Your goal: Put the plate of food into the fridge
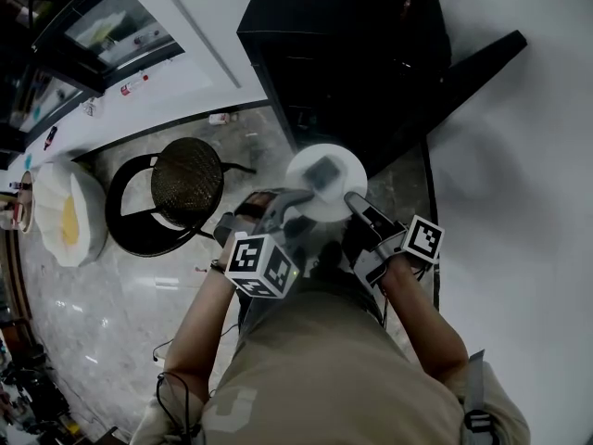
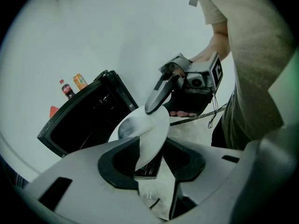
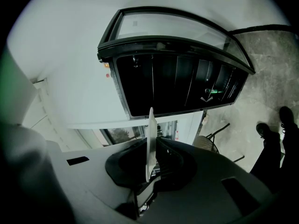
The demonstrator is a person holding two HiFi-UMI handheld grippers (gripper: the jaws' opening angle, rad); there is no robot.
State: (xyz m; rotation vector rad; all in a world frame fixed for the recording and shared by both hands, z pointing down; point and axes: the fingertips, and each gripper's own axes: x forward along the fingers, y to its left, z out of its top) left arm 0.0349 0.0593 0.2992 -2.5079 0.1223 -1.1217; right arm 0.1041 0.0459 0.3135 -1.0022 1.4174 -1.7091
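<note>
Black fridge (image 1: 334,63) stood just ahead. White plate (image 1: 313,204) hung before it, its rim pinched by the right gripper (image 1: 357,202) and, more slantwise, the left gripper (image 1: 295,198). Such uneven hold could tilt it and slide the food (image 1: 324,171) off.

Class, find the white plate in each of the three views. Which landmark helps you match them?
Head view: plate at centre, just below the fridge.
Left gripper view: plate at centre, tilted between the jaws.
Right gripper view: plate edge-on, lower centre.
Shared landmark: black fridge.
</note>
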